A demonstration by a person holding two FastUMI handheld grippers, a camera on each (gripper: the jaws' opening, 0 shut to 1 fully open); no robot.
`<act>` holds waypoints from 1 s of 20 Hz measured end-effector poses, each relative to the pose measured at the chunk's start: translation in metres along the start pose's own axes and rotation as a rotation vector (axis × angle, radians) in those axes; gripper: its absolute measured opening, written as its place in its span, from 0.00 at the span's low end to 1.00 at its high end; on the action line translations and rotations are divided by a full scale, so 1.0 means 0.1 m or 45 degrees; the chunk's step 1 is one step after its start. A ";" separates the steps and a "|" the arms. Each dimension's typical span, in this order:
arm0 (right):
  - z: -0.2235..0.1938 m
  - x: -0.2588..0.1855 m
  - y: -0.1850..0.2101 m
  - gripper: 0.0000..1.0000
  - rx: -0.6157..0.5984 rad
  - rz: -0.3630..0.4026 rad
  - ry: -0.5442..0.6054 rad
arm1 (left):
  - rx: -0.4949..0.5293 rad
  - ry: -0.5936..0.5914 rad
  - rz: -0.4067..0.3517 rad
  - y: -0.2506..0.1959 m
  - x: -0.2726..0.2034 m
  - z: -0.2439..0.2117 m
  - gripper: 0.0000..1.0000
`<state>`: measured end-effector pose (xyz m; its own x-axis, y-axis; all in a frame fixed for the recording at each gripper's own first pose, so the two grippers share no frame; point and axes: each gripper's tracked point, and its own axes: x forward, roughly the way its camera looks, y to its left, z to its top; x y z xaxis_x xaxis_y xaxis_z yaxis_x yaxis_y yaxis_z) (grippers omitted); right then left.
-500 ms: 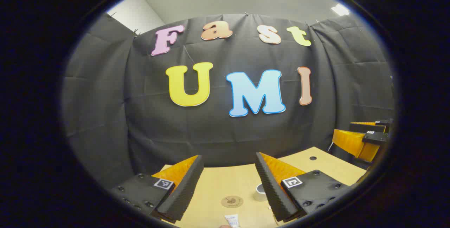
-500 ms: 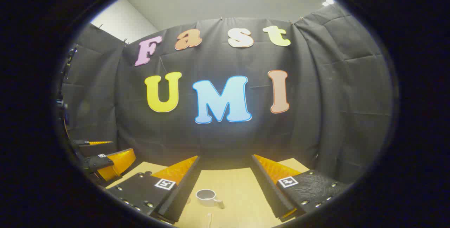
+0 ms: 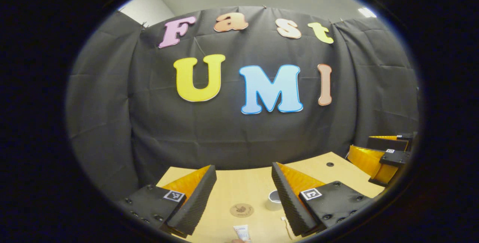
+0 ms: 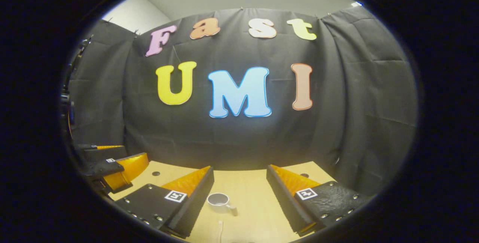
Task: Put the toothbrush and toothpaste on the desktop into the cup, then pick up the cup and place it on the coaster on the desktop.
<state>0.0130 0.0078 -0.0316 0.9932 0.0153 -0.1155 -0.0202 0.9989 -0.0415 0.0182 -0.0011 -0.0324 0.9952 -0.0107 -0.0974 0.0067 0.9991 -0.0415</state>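
In the left gripper view, my left gripper is open above the wooden desktop. Below its gap lie a round brown coaster and the end of a white toothpaste tube. A white cup stands half hidden behind its right finger, and a pale toothbrush lies beside that finger. In the right gripper view, my right gripper is open over the cup, whose handle points toward the lower right. The toothbrush tip shows just below the cup.
The black cloth wall closes the far edge of the desktop. A small dark hole marks the tabletop at the far right. The right gripper shows at the right edge of the left gripper view, and the left gripper at the left edge of the right gripper view.
Both cameras have tipped downward a little, so the wall sits higher and more of the desktop shows. The cup, coaster and toothpaste appear slightly higher in view. Both grippers stay open.
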 end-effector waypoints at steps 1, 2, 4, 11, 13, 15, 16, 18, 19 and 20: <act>-0.03 0.01 0.02 0.90 -0.004 0.007 0.024 | -0.010 0.015 0.001 0.00 0.02 -0.03 0.90; -0.10 0.02 0.04 0.87 -0.008 0.013 0.060 | -0.021 0.032 0.001 0.01 0.03 -0.07 0.90; -0.32 0.08 0.10 0.90 -0.007 0.027 0.148 | -0.056 0.089 -0.004 0.01 0.06 -0.23 0.90; -1.01 0.12 0.23 0.91 -0.033 0.062 0.410 | -0.202 0.405 0.006 0.17 0.21 -1.23 0.97; -1.22 0.14 0.29 0.91 -0.031 0.079 0.482 | -0.167 0.500 0.016 0.25 0.19 -1.56 0.97; -1.42 0.15 0.34 0.91 -0.025 0.096 0.549 | -0.161 0.578 0.010 0.26 0.16 -1.83 0.97; -1.51 0.15 0.37 0.91 -0.022 0.105 0.579 | -0.166 0.613 0.009 0.25 0.15 -1.96 0.97; -1.73 0.17 0.43 0.91 -0.018 0.121 0.653 | -0.177 0.730 0.012 0.29 0.09 -2.28 0.97; -1.81 0.20 0.48 0.91 -0.015 0.133 0.687 | -0.182 0.766 0.008 0.29 0.06 -2.40 0.98; -1.92 0.19 0.50 0.88 -0.012 0.143 0.724 | -0.187 0.798 0.004 0.27 0.07 -2.52 0.98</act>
<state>0.0084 0.0501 -0.2266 0.7670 0.0927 -0.6349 -0.1254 0.9921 -0.0066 0.0010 0.0157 -0.2844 0.7492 -0.0738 -0.6582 -0.0537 0.9837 -0.1715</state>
